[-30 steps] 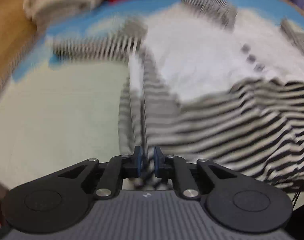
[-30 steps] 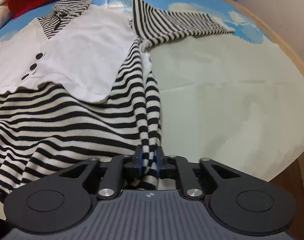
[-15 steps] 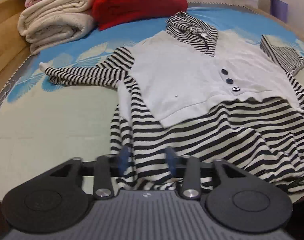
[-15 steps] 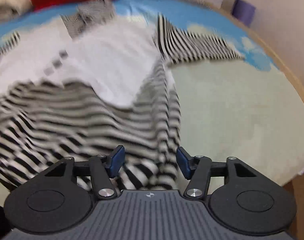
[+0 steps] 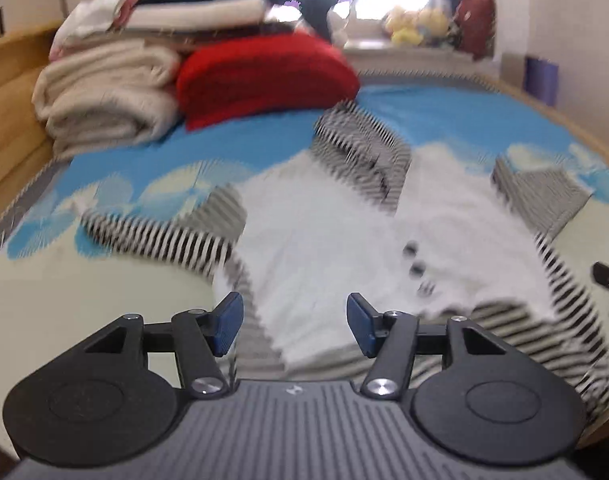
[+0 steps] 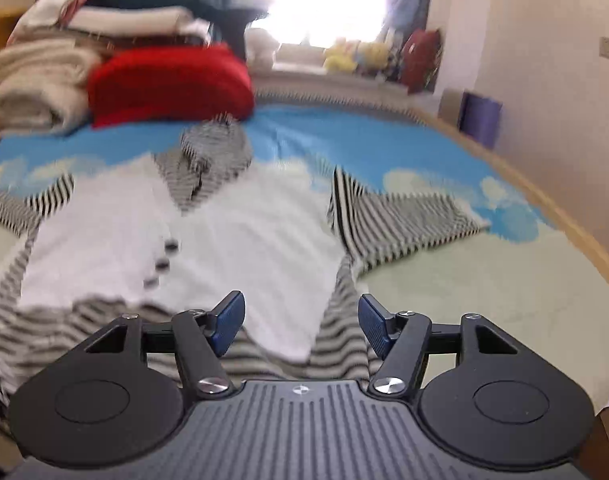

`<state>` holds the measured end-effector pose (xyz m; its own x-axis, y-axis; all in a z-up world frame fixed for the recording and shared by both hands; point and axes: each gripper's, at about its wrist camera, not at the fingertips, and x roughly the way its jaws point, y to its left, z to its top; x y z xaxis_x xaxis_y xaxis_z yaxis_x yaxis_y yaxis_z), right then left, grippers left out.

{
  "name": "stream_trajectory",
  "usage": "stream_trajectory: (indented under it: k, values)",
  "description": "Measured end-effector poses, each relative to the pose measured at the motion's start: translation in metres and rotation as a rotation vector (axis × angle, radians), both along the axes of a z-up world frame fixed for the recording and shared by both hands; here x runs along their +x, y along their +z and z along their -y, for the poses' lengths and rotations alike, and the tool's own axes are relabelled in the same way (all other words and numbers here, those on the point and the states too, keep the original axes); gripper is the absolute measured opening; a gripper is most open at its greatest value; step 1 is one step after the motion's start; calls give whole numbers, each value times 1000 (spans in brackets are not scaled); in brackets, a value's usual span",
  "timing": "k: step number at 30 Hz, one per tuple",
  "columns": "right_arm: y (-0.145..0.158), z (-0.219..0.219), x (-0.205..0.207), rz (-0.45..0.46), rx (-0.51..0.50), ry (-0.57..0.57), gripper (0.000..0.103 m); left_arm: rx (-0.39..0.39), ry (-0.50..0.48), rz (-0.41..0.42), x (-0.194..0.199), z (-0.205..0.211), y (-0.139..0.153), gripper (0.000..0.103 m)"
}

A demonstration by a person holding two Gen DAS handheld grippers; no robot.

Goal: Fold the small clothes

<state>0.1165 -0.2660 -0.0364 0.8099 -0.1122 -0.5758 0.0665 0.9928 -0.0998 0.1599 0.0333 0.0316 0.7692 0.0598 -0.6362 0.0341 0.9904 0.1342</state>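
A small hooded top with a white front, dark buttons and black-and-white striped sleeves, hood and hem lies spread flat on the bed, its sleeves out to both sides. My left gripper hangs above its lower left part, jaws opening, nothing between the blue pads. The same top fills the right wrist view, with my right gripper raised over its lower right edge, jaws opening too and holding nothing. The right gripper's tip shows at the left wrist view's right edge.
The bed sheet is blue and pale green. A red cushion and a pile of folded blankets sit at the head. A wooden bed frame rims the right side, a purple bin beyond it.
Both grippers let go of the striped hem they pinched, opened wide and rose away from the top. Both views tilted up, so the far end of the bed and the window show.
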Motion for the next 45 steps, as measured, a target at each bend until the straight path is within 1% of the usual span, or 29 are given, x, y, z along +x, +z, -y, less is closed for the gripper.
stream_trajectory:
  k: [2,3,5,6,7,9,11,12,14,15,16,18,19,20,21,24,26,27,28,30,32,33,34,35,36,37,39,41,45]
  values:
    - [12,-3,2,58,6,-2,65,1,-26,61,14,10,26,64]
    - [20,-3,1,89,5,4,64,-17,-32,93,21,11,40,65]
    - [38,-3,6,123,8,15,65,-63,-29,169,42,14,69,73]
    - [47,-1,10,131,28,19,65,-74,-25,210,54,16,81,76]
    - [57,1,14,142,54,26,65,-76,-25,243,68,20,90,82]
    - [76,6,28,167,82,32,65,-76,-33,266,95,23,99,83]
    - [96,5,46,187,83,18,65,-101,-80,287,113,23,98,83]
    - [104,5,54,191,89,16,65,-106,-93,300,118,22,92,83]
    - [117,4,76,196,111,9,65,-83,-80,310,124,19,71,84]
    - [121,3,87,200,121,3,65,-74,-72,297,127,16,58,84]
    - [125,0,96,208,131,0,65,-59,-64,266,132,10,45,84]
    - [127,-6,115,212,141,15,65,24,-34,190,147,4,26,83]
    - [126,-10,127,210,144,27,65,54,-14,180,151,-1,19,83]
    - [123,-13,139,205,146,36,65,67,12,177,155,-8,15,83]
    - [120,-15,151,193,149,42,65,65,35,172,159,-14,12,83]
    - [109,-19,176,154,170,61,65,47,101,126,177,-39,1,83]
    - [94,-18,183,147,175,80,65,46,142,82,187,-60,-10,83]
    - [86,-21,186,120,164,74,64,41,164,61,192,-73,-17,81]
    - [76,-23,193,66,153,54,64,34,184,43,194,-87,-25,79]
    - [64,-24,204,12,191,48,63,18,227,-10,202,-116,-41,69]
    - [54,-25,212,-2,231,69,59,-20,291,-51,209,-146,-53,49]
    - [50,-27,216,-1,225,75,52,-41,324,-73,212,-160,-59,42]
    - [45,-29,219,-6,211,74,40,-60,349,-84,213,-173,-63,30]
    - [41,-31,223,-14,211,76,35,-76,374,-73,214,-187,-65,28]
    - [35,-31,225,-23,229,80,28,-78,397,-51,213,-199,-68,28]
    - [31,-32,226,-36,246,78,24,-68,430,-52,216,-208,-73,28]
    - [22,-36,229,-59,265,84,23,-86,481,-57,221,-234,-77,28]
    - [16,-42,231,-74,271,90,23,-123,517,-35,226,-262,-82,28]
    - [13,-46,235,-98,296,112,23,-219,618,-27,245,-313,-91,30]
